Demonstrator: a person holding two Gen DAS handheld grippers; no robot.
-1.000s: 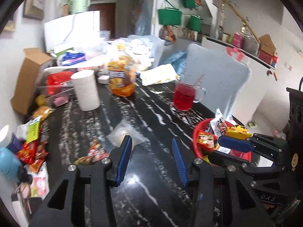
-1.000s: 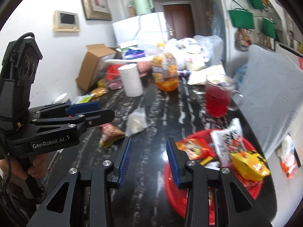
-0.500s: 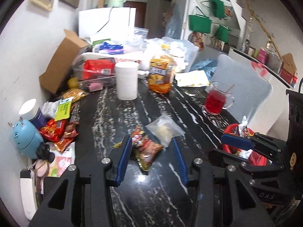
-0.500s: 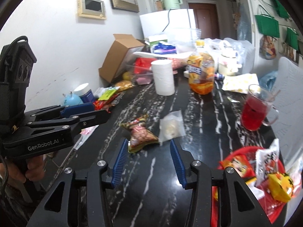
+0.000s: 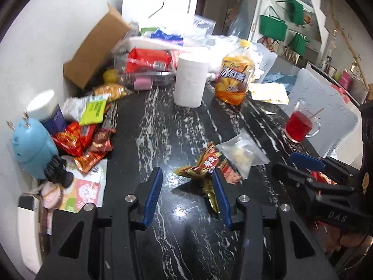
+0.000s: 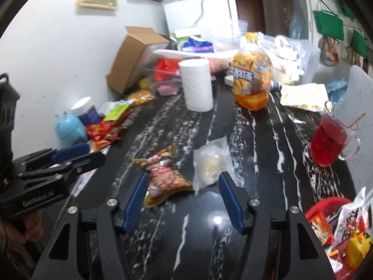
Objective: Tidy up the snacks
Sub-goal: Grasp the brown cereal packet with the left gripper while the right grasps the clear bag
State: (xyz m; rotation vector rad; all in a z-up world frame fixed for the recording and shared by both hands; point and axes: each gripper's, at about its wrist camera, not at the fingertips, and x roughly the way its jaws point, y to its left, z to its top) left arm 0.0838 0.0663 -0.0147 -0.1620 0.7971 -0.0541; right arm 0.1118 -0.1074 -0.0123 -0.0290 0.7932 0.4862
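Note:
A crumpled red and gold snack packet lies on the black marble table, and a clear bag lies just right of it. My left gripper is open and empty, with the packet just ahead by its right finger. My right gripper hovers over the near end of the packet; its jaws are opening and the pads touch nothing. A red basket holding several snacks sits at the near right. More snack packets are piled at the left edge.
A paper roll, an orange chip bag and a glass mug of red drink stand farther back. A cardboard box, a clear tub and a blue gadget crowd the left wall. A white chair stands at the right.
Both views have swung left, away from the red basket, and closer to the packet and clear bag. My right gripper's jaws have widened. The left jaws keep the same gap.

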